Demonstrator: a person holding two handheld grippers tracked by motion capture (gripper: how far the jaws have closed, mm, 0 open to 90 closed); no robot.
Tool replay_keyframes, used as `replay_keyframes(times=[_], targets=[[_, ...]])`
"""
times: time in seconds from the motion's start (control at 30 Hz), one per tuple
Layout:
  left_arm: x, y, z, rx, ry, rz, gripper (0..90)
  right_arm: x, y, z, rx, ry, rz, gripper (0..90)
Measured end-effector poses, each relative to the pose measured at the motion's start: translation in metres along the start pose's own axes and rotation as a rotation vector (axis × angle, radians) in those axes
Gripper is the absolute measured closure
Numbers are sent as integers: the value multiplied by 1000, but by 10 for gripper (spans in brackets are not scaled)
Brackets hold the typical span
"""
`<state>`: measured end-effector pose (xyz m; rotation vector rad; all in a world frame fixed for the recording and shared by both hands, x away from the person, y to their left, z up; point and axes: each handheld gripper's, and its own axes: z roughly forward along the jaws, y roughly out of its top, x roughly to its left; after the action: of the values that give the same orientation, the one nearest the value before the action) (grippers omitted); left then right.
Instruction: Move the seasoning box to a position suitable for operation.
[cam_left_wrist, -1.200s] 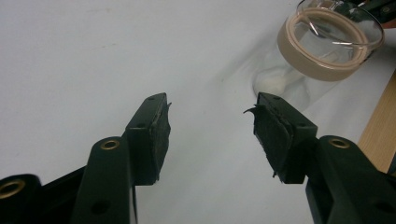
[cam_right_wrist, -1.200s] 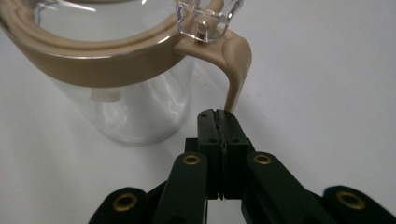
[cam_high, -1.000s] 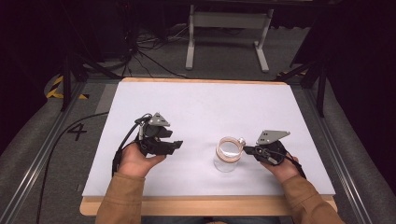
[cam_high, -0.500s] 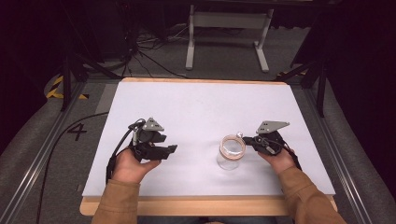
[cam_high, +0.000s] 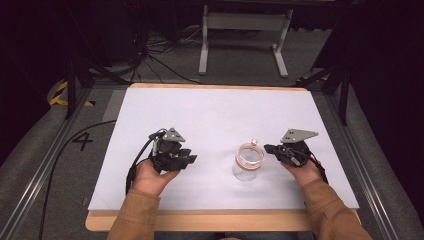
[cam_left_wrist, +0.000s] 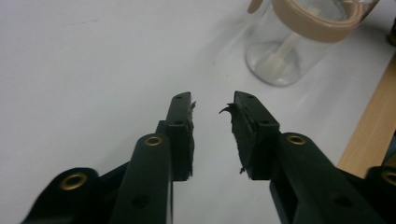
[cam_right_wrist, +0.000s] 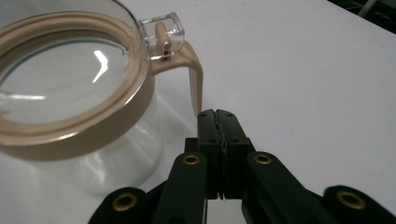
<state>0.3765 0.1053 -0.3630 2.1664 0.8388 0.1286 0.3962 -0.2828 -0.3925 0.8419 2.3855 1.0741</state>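
A clear glass jar (cam_high: 248, 161) with a beige lid ring stands upright on the white tabletop (cam_high: 215, 115), right of centre near the front. Its beige latch strap (cam_right_wrist: 194, 79) hangs down the side toward my right gripper (cam_high: 267, 148). That gripper (cam_right_wrist: 217, 114) is shut with nothing between its jaws, its tip just short of the strap's end. My left gripper (cam_high: 190, 160) rests to the left of the jar, pointing at it. Its jaws (cam_left_wrist: 212, 105) have just been closing and still stand apart with nothing between them; the jar (cam_left_wrist: 280, 60) lies well ahead of them.
The table's wooden front edge (cam_high: 220, 220) runs just behind both hands. A black cable (cam_high: 137, 160) trails from the left gripper. A metal stand (cam_high: 240, 30) and floor cables lie beyond the far edge. A "4" (cam_high: 82, 141) is marked on the floor at the left.
The left gripper's jaws have narrowed from wide apart to a smaller gap. Both hands and the jar have stayed about where they were.
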Motion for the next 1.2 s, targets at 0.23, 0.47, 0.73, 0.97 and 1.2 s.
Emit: replay_keyframes(times=[0.23, 0.47, 0.73, 0.97, 1.2], targets=[[-14, 14, 39, -26, 37, 63, 859, 6, -13, -15, 2, -13, 34, 890], [-22, 21, 89, -43, 28, 45, 850, 22, -22, -12, 37, -4, 52, 889], [-31, 24, 121, -69, 5, 83, 862, 33, -26, -11, 53, -5, 59, 890], [-35, 28, 128, -48, -19, 108, 869, 35, -31, -12, 66, -5, 73, 890], [-38, 28, 125, -30, -14, 110, 893, 31, -33, -15, 61, -3, 88, 890]])
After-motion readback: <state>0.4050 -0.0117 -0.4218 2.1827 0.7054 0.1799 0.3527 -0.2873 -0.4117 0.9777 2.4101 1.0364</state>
